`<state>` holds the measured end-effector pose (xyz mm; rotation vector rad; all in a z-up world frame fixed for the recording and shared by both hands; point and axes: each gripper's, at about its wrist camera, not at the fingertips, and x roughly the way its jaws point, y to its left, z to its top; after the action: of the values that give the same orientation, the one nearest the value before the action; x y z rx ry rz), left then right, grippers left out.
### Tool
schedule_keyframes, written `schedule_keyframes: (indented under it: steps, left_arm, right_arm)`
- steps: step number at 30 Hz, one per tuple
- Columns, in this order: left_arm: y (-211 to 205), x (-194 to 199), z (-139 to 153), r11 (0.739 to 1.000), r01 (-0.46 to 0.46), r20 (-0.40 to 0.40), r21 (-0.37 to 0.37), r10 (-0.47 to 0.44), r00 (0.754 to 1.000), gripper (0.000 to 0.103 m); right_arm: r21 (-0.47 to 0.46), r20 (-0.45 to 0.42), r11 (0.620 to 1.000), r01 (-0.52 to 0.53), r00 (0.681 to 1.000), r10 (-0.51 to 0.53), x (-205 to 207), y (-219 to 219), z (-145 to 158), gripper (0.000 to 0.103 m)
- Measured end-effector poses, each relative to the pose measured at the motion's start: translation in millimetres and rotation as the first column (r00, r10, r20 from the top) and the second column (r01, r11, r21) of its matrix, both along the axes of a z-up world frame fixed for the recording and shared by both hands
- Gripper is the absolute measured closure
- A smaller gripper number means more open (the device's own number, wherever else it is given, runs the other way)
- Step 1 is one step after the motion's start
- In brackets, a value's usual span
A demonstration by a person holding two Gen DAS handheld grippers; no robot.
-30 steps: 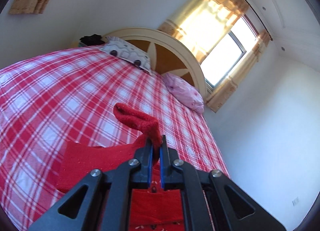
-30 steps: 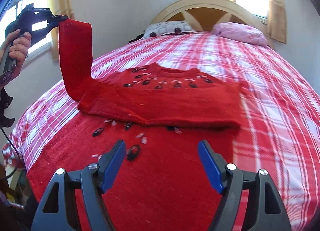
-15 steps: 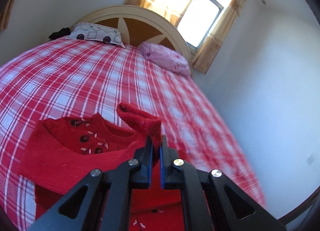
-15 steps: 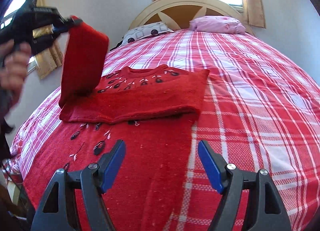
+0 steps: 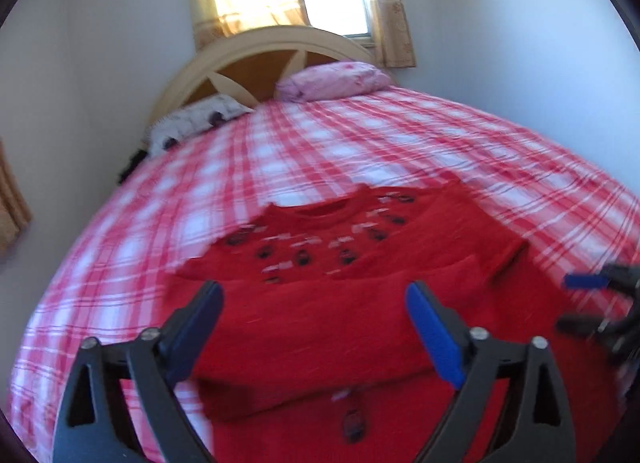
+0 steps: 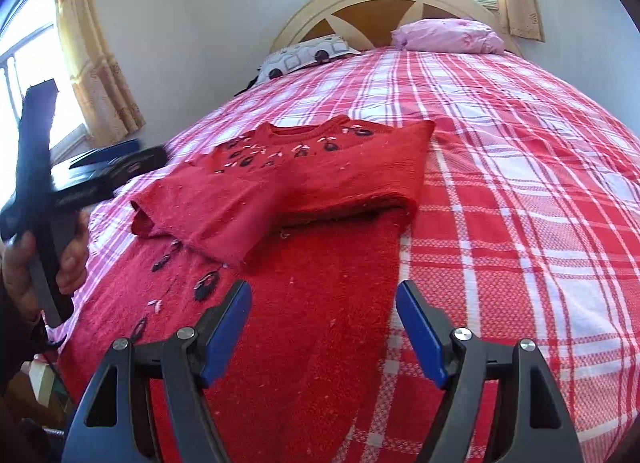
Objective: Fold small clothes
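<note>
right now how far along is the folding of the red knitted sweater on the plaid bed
Partway. The red knitted sweater lies on the red-and-white plaid bedspread with one sleeve already folded across its chest. The left gripper is opening, nothing between its jaws; the right gripper hovers open. The lower body is still unfolded.

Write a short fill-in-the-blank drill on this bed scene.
1. The red sweater lies on a ____ checked bedspread.
2. The pillow nearest the window is ____.
3. Nothing is between the right gripper's jaws; they are ____.

Missing words: red-and-white; pink; open
</note>
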<state>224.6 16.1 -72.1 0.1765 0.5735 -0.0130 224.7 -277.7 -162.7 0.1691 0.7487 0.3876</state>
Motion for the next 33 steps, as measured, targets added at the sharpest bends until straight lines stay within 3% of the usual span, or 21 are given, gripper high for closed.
schedule_keyframes:
  steps: [2, 6, 9, 13, 17, 20, 22, 26, 28, 33]
  left_arm:
    - [22, -8, -10, 0.998, -0.041, -0.006, 0.052, 0.041, 0.999, 0.002]
    - [78, -10, -41, 0.983, -0.141, -0.096, 0.114, 0.152, 0.984, 0.002]
    - [103, -8, -57, 0.978, -0.19, -0.14, 0.084, 0.201, 0.97, 0.002]
    - [113, 14, -71, 0.966, -0.258, -0.198, 0.03, 0.258, 0.946, 0.002]
    - [114, 27, -84, 0.963, -0.265, -0.245, -0.044, 0.246, 0.938, 0.002]
    - [112, 31, -85, 0.962, -0.266, -0.239, -0.054, 0.246, 0.939, 0.002]
    - [122, 36, -84, 0.948, -0.303, -0.236, -0.092, 0.275, 0.932, 0.002]
    - [141, 31, -84, 0.918, -0.341, -0.259, -0.203, 0.285, 0.923, 0.002]
    - [141, 22, -85, 0.914, -0.33, -0.273, -0.237, 0.264, 0.925, 0.002]
    - [125, 0, -77, 0.937, -0.259, -0.25, -0.235, 0.2, 0.947, 0.002]
  right_arm:
    - [0.013, 0.0, 1.0, -0.012, 1.0, 0.012, 0, 1, 5, 0.027]
    - [0.115, -0.016, 0.992, -0.042, 0.999, 0.045, 8, 3, 21, 0.027]
    - [0.167, -0.055, 0.985, -0.046, 0.997, 0.055, 25, 13, 24, 0.027]
    - [0.188, -0.179, 0.982, -0.013, 0.983, 0.048, 58, 33, 12, 0.027]
    - [0.225, -0.245, 0.974, -0.014, 0.967, 0.071, 73, 47, 0, 0.029]
    - [0.241, -0.282, 0.97, -0.037, 0.954, 0.106, 79, 59, -9, 0.042]
    - [0.226, -0.284, 0.973, -0.048, 0.952, 0.113, 83, 66, -13, 0.052]
    - [0.209, -0.275, 0.976, -0.065, 0.954, 0.122, 88, 71, -10, 0.091]
    - [0.188, -0.257, 0.979, -0.085, 0.957, 0.132, 87, 74, -5, 0.092]
    - [0.165, -0.193, 0.98, -0.115, 0.97, 0.146, 83, 80, 15, 0.093]
